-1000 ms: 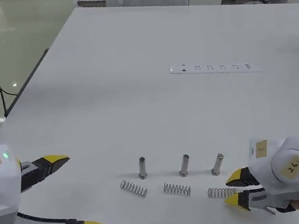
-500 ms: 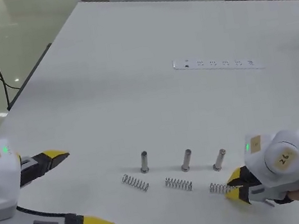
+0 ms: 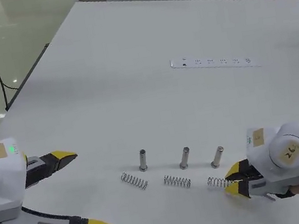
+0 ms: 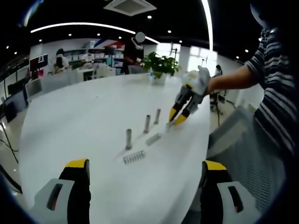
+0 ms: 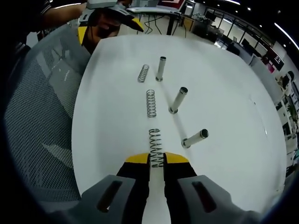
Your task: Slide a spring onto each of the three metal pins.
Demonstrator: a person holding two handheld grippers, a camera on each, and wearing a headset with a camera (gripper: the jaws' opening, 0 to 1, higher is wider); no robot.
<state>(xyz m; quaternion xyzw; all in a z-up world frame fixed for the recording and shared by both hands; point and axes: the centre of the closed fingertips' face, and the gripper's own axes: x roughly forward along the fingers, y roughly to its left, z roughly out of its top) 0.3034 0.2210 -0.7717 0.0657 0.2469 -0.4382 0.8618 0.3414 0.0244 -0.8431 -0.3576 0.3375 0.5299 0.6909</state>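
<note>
"Steel pins all bare, then?"
"All bare. Left pin, middle pin and right pin stand in a row on the white table, and no spring is on any of them."
"So which step is this?"
"The first pick-up, I'd say. The right claw is pinched closed on the near end of the right spring. That spring lies flat on the table, right of the middle pin and a little nearer the person, just beside the right pin."
"The other two springs?"
"Middle spring lies just in front of the middle pin. Left spring lies to the left of the middle pin, close by the left pin. Neither is touched."
"And the left claw?"
"Left claw hangs wide open and empty, well to the left of the middle pin."
"What does the next move call for?"
"Lifting the right spring, swinging it upright so its free end opens downward over the right pin's tip, then lowering it straight. It's held by one end only, so the coil may droop or sway. Slow alignment matters, and a knock could topple the pin."
</note>
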